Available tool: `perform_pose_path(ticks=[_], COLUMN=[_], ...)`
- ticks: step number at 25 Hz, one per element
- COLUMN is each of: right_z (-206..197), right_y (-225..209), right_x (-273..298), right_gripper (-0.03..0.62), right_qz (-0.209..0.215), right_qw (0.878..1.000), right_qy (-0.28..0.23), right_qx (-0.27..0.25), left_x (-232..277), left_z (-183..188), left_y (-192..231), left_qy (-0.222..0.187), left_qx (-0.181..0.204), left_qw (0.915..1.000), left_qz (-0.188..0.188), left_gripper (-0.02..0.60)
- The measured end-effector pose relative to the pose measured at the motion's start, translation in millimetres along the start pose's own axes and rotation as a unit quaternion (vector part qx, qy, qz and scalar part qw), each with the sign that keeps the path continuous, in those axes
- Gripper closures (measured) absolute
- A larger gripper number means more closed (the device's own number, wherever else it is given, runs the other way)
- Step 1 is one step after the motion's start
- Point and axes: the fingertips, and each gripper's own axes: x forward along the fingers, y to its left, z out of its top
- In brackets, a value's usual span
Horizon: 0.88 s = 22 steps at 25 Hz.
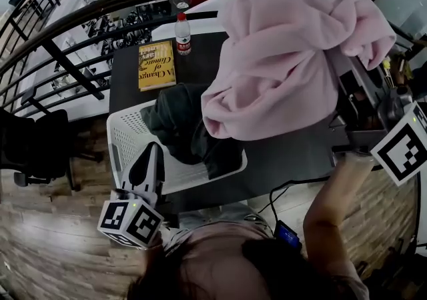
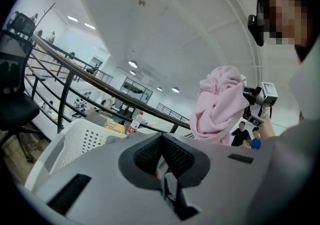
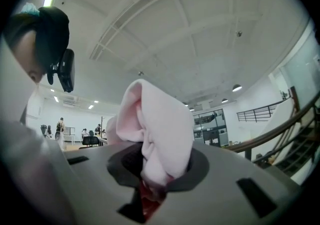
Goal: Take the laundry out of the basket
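A white perforated laundry basket (image 1: 125, 137) stands on the black table with a dark crumpled garment (image 1: 179, 122) inside it. A large pink garment (image 1: 287, 59) hangs in the air to the right of and above the basket, bunched between the jaws of my right gripper (image 3: 155, 169), which is shut on it. In the head view the pink cloth hides those jaws, and only the gripper body and its marker cube (image 1: 402, 147) show. My left gripper (image 1: 155, 149) is at the basket's near rim, jaws shut, holding nothing. It points level across the basket (image 2: 80, 139).
A yellow book (image 1: 157, 64) and a water bottle (image 1: 183, 33) lie on the black table (image 1: 127, 85) behind the basket. A dark railing (image 1: 60, 52) runs along the far side. A black office chair (image 1: 30, 149) stands at the left, and a cable with a small device (image 1: 287, 234) lies near my body.
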Motion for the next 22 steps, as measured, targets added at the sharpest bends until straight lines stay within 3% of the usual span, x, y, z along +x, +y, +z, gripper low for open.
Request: perform_pose_path(ticks=[11, 16, 22], right_z=[-23.3, -50.3, -86.1], right_y=[-99.1, -149.2, -187.4], right_x=[-54.6, -85.6, -109.2], right_gripper=[0.511, 0.511, 0.511], right_qz=[-0.031, -0.077, -0.101], right_qw=[0.999, 0.995, 0.990], right_qy=[0.022, 0.042, 0.072], right_qx=[0.016, 0.054, 0.070], left_x=[35.9, 55.1, 79.5], left_z=[-41.9, -52.9, -67.4], left_y=[-74.5, -100.6, -128.4], left_qy=[0.006, 0.009, 0.018], left_qx=[0.007, 0.013, 0.020], left_qw=[0.9999, 0.9999, 0.9996], left_qz=[0.008, 0.005, -0.006], left_gripper=[0.581, 0.581, 0.581])
